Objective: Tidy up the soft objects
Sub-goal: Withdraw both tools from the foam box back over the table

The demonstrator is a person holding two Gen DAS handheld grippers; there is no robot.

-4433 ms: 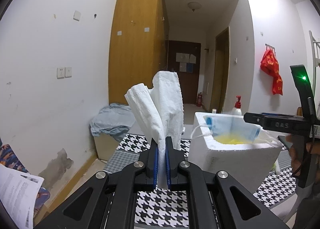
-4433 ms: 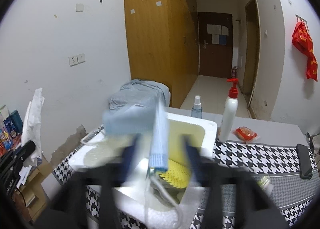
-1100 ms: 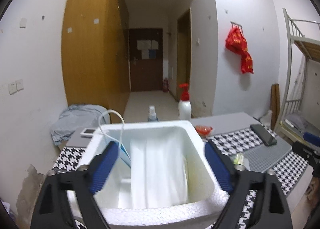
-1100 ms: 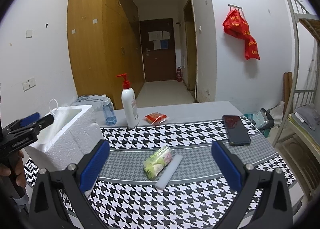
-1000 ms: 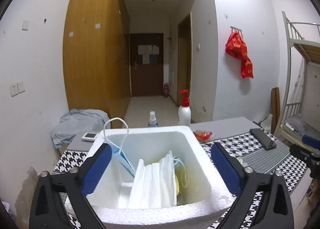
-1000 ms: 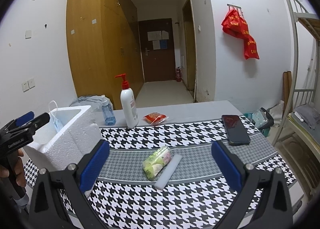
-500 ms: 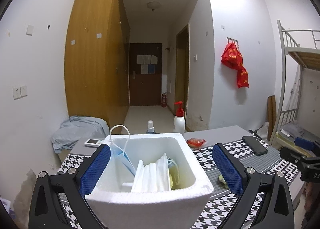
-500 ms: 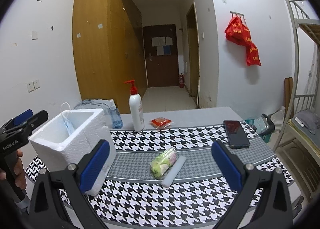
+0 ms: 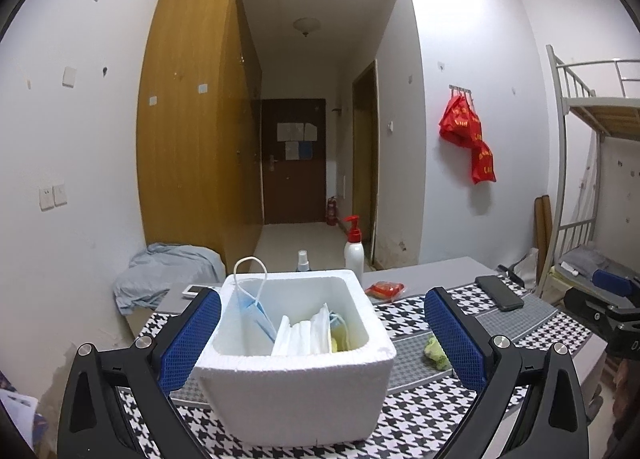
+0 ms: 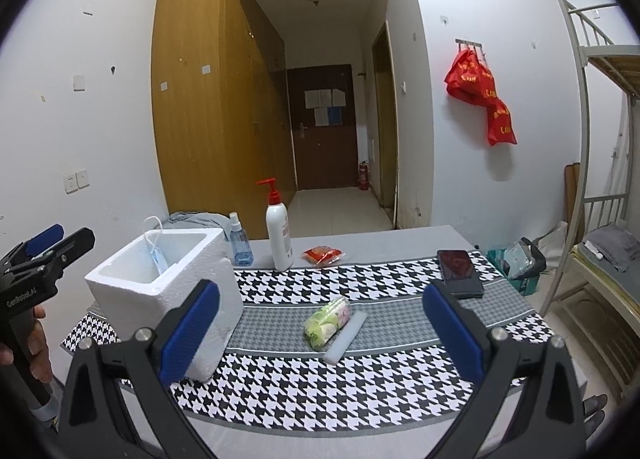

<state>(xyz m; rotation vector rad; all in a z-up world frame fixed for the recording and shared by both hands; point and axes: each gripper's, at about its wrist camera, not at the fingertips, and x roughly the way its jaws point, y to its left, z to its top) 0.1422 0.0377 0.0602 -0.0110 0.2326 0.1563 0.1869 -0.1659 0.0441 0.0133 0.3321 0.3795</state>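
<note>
A white foam box point(image 9: 296, 387) stands on the houndstooth cloth and holds a blue face mask point(image 9: 256, 315), folded white tissue point(image 9: 304, 337) and something yellow point(image 9: 338, 345). My left gripper point(image 9: 322, 339) is open and empty, its blue pads either side of the box, short of it. In the right wrist view the foam box point(image 10: 176, 291) sits at the left with the mask point(image 10: 158, 255) hanging over its rim. My right gripper point(image 10: 320, 335) is open and empty above the table's front. A green-and-pink soft pack point(image 10: 327, 323) lies beside a white foam strip point(image 10: 346, 337) at mid table.
A pump bottle point(image 10: 279, 235), a blue spray bottle point(image 10: 239, 241) and a red packet point(image 10: 323, 253) stand behind the box. A black phone point(image 10: 458, 273) lies at the right. The left gripper's handle point(image 10: 36, 271) and a hand show at far left. A bunk bed point(image 10: 608, 219) stands right.
The left gripper let the white tissue go into the foam box and drew back and up, open. The right gripper released the blue mask earlier and pulled back to the right.
</note>
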